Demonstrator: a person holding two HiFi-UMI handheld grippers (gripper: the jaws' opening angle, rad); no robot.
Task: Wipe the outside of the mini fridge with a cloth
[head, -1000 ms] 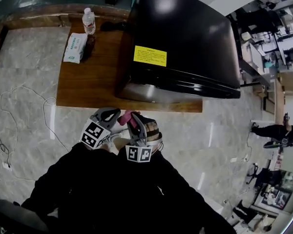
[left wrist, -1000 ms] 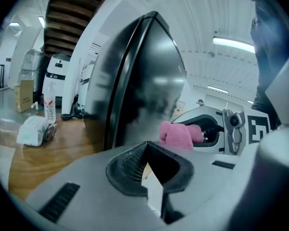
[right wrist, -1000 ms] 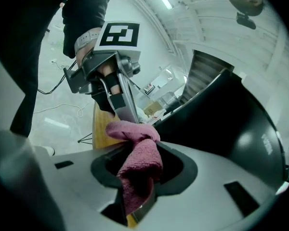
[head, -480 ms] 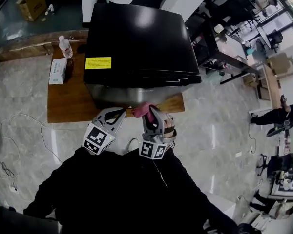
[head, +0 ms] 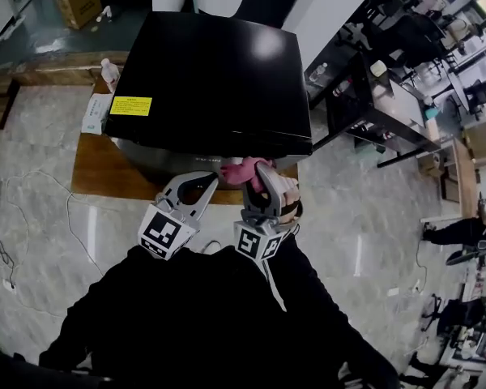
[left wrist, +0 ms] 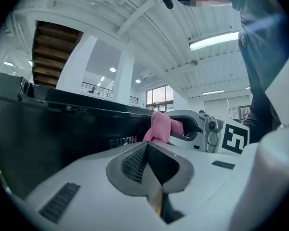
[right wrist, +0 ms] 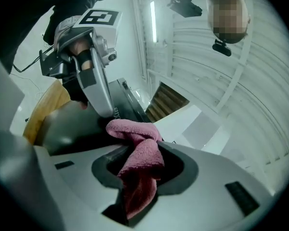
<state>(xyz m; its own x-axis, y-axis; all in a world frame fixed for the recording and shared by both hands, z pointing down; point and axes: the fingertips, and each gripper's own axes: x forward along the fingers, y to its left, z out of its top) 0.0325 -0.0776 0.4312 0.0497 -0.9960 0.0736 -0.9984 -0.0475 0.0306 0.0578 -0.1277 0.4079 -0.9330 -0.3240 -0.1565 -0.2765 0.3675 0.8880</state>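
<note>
Left gripper view: mini fridge (left wrist: pixel 62 138) reads FUXIN (faint) | left gripper (left wrist: pixel 147 144) closed, empty | right gripper (right wrist: pixel 144 150) clamps cloth (right wrist: pixel 133 128)

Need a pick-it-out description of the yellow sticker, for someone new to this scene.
Find the black mini fridge on the wooden table. On its top, at the front left corner in the head view, sits a rectangular yellow sticker, the only coloured patch on that dark surface.

Black long sleeves (head: pixel 113 318) down below, and out front the left pale grey plastic gripper (head: pixel 198 183) and its twin, the right pale grey plastic gripper (head: pixel 263 175). Each wears a white cube of black square markers (head: pixel 164 233); dark ribbed pads (left wrist: pixel 133 163) line the jaws.
</note>
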